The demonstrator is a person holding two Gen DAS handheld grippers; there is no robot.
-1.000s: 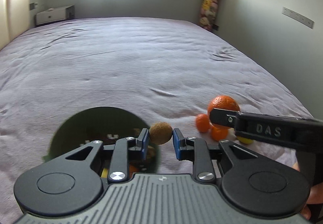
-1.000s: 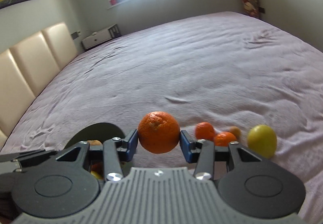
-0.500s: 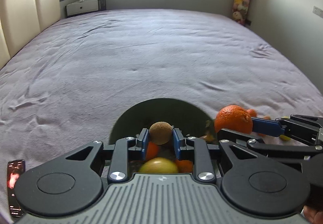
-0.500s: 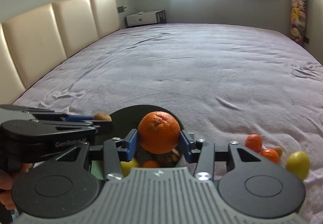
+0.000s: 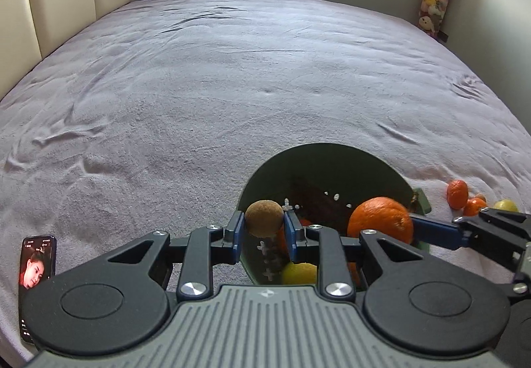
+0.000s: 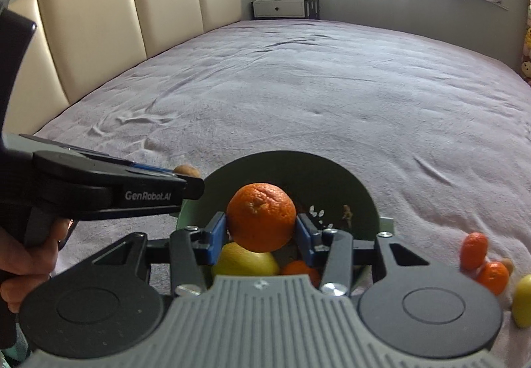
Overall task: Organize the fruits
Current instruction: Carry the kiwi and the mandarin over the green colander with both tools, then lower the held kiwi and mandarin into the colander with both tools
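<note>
**Both my grippers carry fruit over the bowl**

The wide bed under its wrinkled mauve-grey cover (image 5: 232, 86) fills both views, with a cream padded headboard (image 6: 109, 23) along its far left side. On the cover sits the dark green round perforated bowl (image 5: 318, 165), with a yellow lemon-like fruit (image 6: 245, 260) and small orange fruits lying inside. My right gripper (image 6: 261, 228) is clamped on a large round orange (image 6: 261, 217), hanging above the bowl's opening. My left gripper (image 5: 264, 228) is clenched around a small fuzzy brown kiwi (image 5: 264, 218) at the bowl's left rim. Right of the bowl lie two small tangerines (image 6: 483, 263) and a yellow lemon (image 6: 522, 301). A lit black smartphone (image 5: 36, 268) lies at the left edge
</note>
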